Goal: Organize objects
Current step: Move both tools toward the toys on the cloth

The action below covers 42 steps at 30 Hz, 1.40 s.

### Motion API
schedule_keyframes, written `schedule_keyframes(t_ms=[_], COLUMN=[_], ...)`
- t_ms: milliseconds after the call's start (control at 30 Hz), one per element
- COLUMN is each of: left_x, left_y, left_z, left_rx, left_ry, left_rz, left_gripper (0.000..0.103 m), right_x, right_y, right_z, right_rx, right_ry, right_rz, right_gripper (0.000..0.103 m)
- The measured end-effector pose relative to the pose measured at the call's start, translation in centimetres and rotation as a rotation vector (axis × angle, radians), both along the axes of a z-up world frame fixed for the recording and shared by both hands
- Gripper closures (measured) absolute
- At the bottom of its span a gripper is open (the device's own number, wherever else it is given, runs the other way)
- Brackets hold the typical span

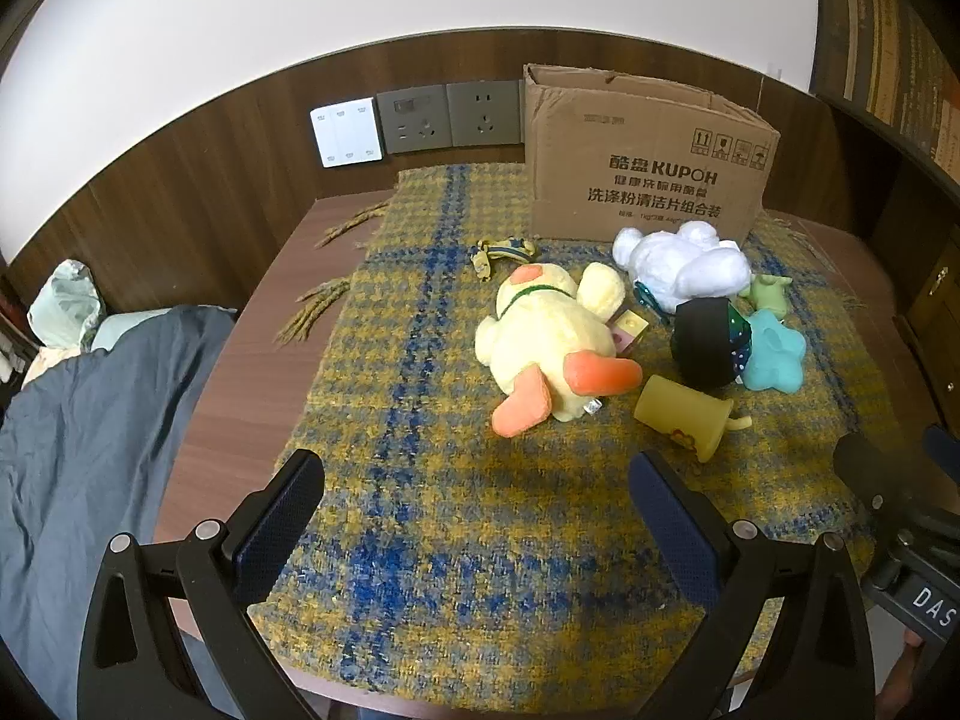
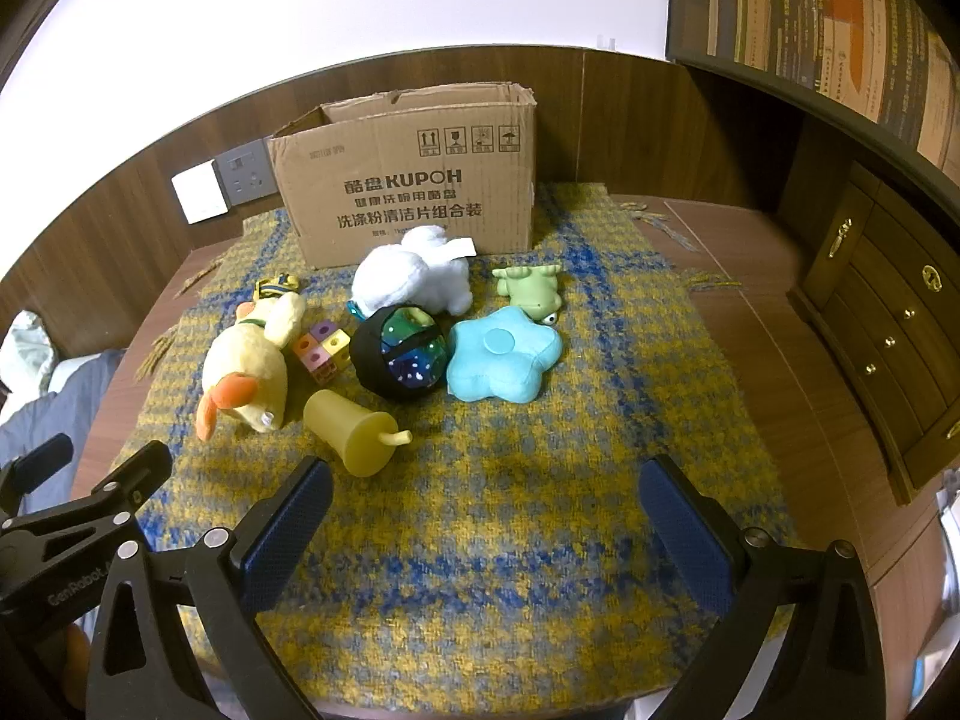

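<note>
Toys lie on a yellow-blue plaid cloth (image 1: 420, 510) in front of an open cardboard box (image 1: 648, 156) (image 2: 408, 180). A yellow plush duck (image 1: 552, 342) (image 2: 246, 366), a white plush (image 1: 684, 264) (image 2: 414, 276), a black sparkly ball (image 1: 708, 342) (image 2: 402, 354), a blue star cushion (image 1: 774, 354) (image 2: 504, 360), a green frog (image 2: 531, 291), a yellow cup on its side (image 1: 684, 414) (image 2: 354, 432), coloured cubes (image 2: 321, 351) and a small striped toy (image 1: 504, 252). My left gripper (image 1: 477, 504) and right gripper (image 2: 486, 510) are both open, empty, near the cloth's front, short of the toys.
Wall sockets and a white switch (image 1: 414, 120) sit behind the table. A dark blue quilt (image 1: 90, 450) lies left of the table. A wooden drawer cabinet (image 2: 888, 324) stands to the right. The left gripper's body (image 2: 78, 510) shows at the lower left of the right wrist view.
</note>
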<state>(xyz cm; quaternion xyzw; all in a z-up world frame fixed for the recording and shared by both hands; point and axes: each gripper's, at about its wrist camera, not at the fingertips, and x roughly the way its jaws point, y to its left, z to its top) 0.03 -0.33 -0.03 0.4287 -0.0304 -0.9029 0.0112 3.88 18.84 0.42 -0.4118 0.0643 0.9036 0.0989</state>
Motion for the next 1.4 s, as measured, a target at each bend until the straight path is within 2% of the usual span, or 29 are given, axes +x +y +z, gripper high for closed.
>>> schedule_keyframes(t_ms=[733,1400], left_x=[0.1,-0.4], left_y=[0.3,0.6], left_z=[0.1,-0.5], left_rx=[0.002,-0.001], left_ry=[0.026,0.007], left_rz=[-0.009,-0.018], left_gripper=[0.000,0.000], right_x=[-0.2,-0.1], right_y=[-0.1,1.0], right_z=[-0.3,-0.5], right_rx=[-0.008,-0.041], right_ry=[0.001,0.012], right_rz=[0.012,-0.011], right_gripper=[0.001,0.001])
